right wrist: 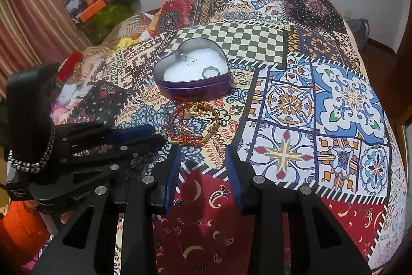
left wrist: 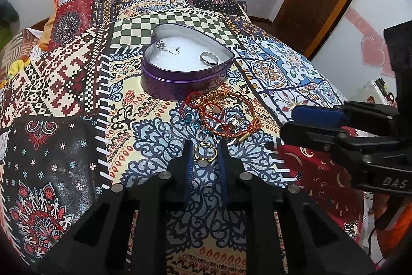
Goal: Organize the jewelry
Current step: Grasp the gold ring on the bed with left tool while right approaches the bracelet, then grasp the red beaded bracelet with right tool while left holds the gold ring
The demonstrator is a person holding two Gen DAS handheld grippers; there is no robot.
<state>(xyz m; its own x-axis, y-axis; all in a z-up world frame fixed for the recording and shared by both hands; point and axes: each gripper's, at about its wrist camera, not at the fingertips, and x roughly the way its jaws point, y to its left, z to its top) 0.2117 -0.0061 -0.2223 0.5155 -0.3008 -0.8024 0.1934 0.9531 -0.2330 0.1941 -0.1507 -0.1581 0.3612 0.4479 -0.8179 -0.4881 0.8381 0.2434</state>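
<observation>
A gold ring [left wrist: 204,151] lay on the patterned bedspread [left wrist: 77,84], framed between the spread fingers of the left gripper [left wrist: 205,150], which had not closed on it. Small, light, hard and likely slippery, it looked best pinched across its band. Just beyond lay a tangle of braided bracelets [left wrist: 221,115], soft and prone to snag. Farther off sat the purple heart-shaped tin [left wrist: 180,84], already holding a silver ring [left wrist: 209,59]. The right gripper [right wrist: 203,153] hung open and empty nearby.
</observation>
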